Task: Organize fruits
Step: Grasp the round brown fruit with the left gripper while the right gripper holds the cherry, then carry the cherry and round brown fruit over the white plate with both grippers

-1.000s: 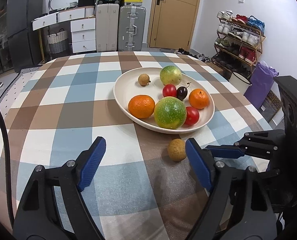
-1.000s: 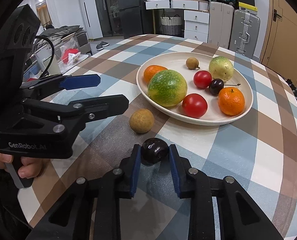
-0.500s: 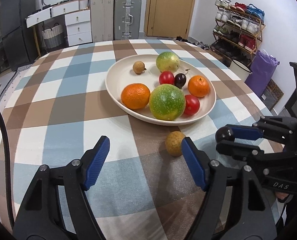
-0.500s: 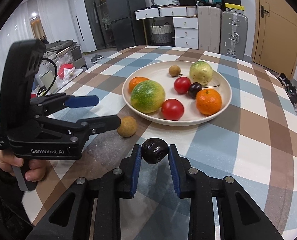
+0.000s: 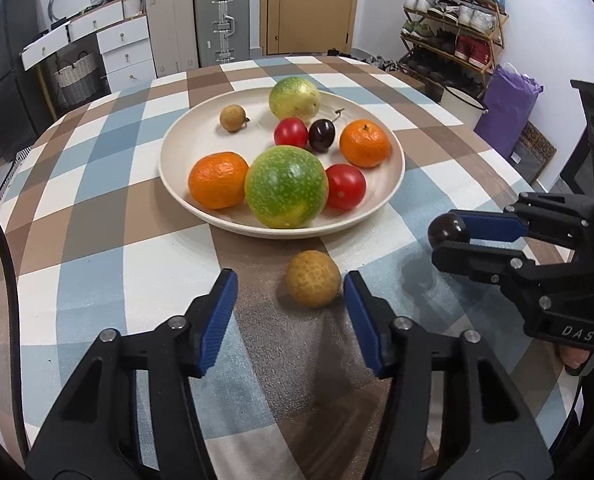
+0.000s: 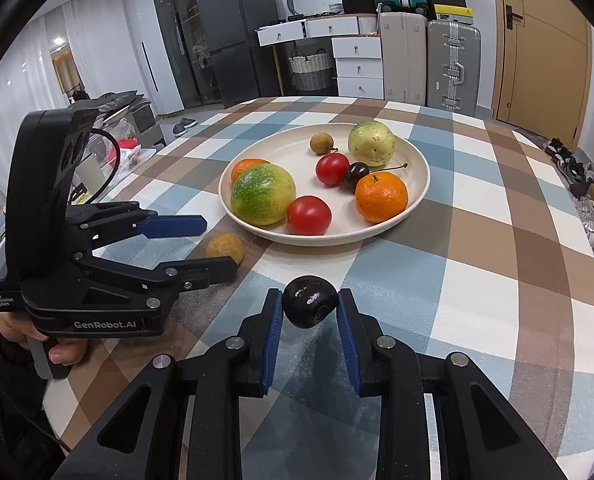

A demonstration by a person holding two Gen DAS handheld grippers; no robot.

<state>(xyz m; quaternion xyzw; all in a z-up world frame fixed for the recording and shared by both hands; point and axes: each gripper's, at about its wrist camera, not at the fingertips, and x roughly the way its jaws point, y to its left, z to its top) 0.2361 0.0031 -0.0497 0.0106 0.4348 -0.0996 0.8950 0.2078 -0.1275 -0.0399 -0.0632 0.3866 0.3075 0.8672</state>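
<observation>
Two grippers were seen near the cream plate (image 5: 393, 148). The left gripper (image 5: 289, 300), whose jaws had just been closing, was set around a tan longan (image 5: 313, 278) lying on the checked tablecloth (image 5: 97, 216) just in front of the plate; its right pad was almost at the fruit, the left pad well clear. The right gripper (image 6: 309, 312) was clamped on a dark cherry (image 6: 309, 306), held above the cloth in front of the plate.

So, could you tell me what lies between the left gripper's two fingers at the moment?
The small tan fruit sits on the tablecloth between the left gripper fingers, nearer one pad, not yet pinched; the left wrist view shows it.
</observation>
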